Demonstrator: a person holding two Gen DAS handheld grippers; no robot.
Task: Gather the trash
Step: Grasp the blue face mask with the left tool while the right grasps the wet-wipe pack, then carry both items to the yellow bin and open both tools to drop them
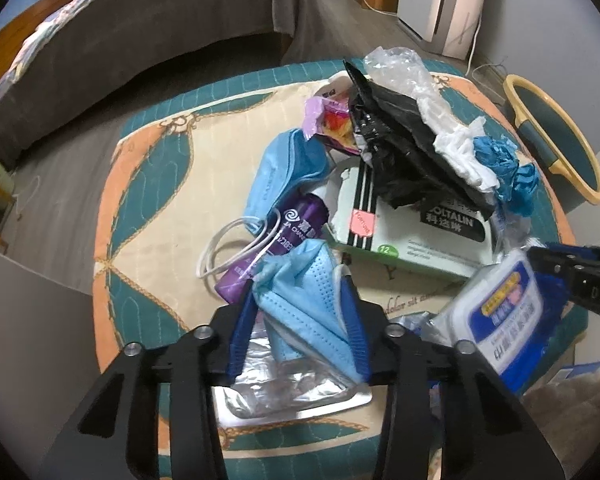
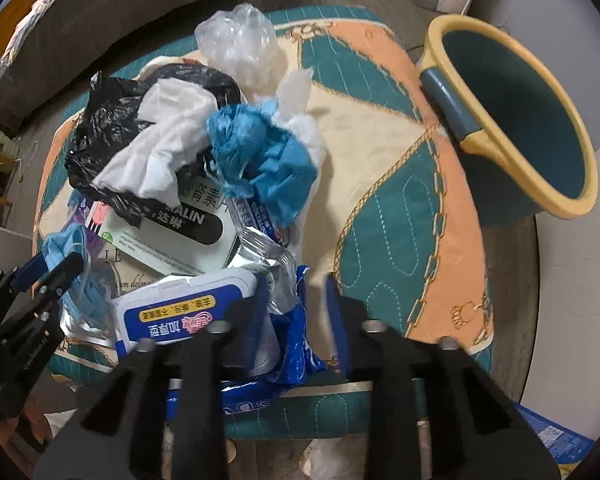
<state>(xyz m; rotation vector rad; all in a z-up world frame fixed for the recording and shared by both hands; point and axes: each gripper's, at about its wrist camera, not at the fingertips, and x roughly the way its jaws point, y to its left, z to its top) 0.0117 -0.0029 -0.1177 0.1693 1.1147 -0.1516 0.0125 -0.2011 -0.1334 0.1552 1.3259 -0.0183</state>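
A pile of trash lies on a round patterned table (image 1: 152, 200). My left gripper (image 1: 300, 304) is closed around a light blue face mask (image 1: 300, 300), which bunches up between the fingers over a silver foil wrapper (image 1: 292, 392). My right gripper (image 2: 296, 300) is open, its fingers either side of a blue and white wet-wipes pack (image 2: 196, 312), not clamped on it. The pack also shows in the left wrist view (image 1: 496, 312). A teal bin with a yellow rim (image 2: 512, 120) stands beyond the table's right edge.
The pile holds a black plastic bag (image 2: 100, 128), white tissue (image 2: 160, 144), crumpled blue plastic (image 2: 260, 160), clear plastic (image 2: 236, 40), a green medicine box (image 1: 400, 232), a purple tube (image 1: 272, 248) and another mask (image 1: 284, 176). A grey sofa (image 1: 120, 48) stands behind.
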